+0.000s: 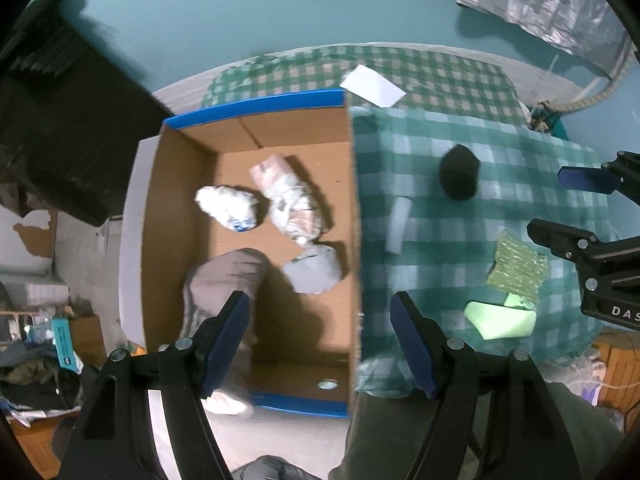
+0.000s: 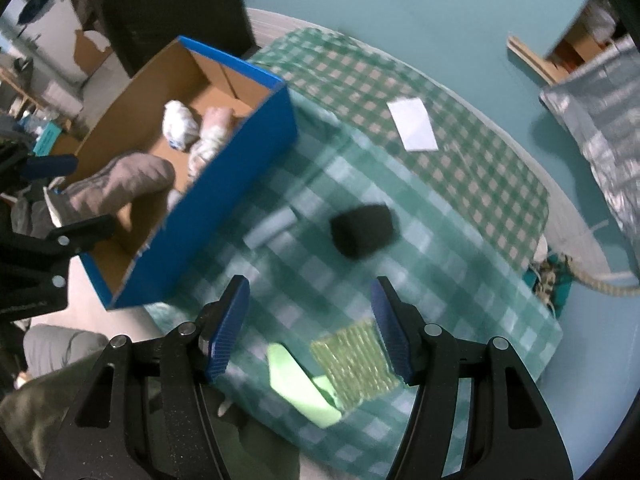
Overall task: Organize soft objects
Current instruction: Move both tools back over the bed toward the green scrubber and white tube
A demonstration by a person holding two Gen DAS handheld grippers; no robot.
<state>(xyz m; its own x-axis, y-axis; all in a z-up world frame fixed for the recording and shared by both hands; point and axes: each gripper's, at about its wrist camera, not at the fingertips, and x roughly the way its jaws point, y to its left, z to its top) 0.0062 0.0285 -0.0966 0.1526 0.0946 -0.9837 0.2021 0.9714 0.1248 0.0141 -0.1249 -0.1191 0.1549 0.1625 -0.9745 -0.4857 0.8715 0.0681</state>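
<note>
A blue-rimmed cardboard box (image 1: pixel 256 106) (image 2: pixel 256 148) stands left of the checked green cloth (image 1: pixel 460 220) (image 2: pixel 320 264). Inside it lie a white bundle (image 1: pixel 226 206) (image 2: pixel 180 122), a pink-white bundle (image 1: pixel 290 198) (image 2: pixel 214 130), a grey lump (image 1: pixel 314 270) and a grey sock (image 1: pixel 224 280) (image 2: pixel 120 184) draped over the near wall. On the cloth lie a black sponge (image 1: pixel 459 178) (image 2: pixel 362 232), a pale block (image 1: pixel 398 226) (image 2: pixel 270 226), a yellow-green scrub pad (image 1: pixel 518 266) (image 2: pixel 354 362) and a light green piece (image 1: pixel 500 318) (image 2: pixel 298 384). My left gripper (image 1: pixel 320 344) hangs open over the box's right wall. My right gripper (image 2: pixel 308 324) is open above the cloth, empty.
A white card (image 1: pixel 372 86) (image 2: pixel 414 124) lies at the cloth's far side. A silver bag (image 1: pixel 544 4) (image 2: pixel 604 120) and a rope (image 2: pixel 592 284) lie on the teal floor. Dark furniture (image 1: pixel 60 120) stands left of the box. A person's trouser leg (image 1: pixel 400 432) is below.
</note>
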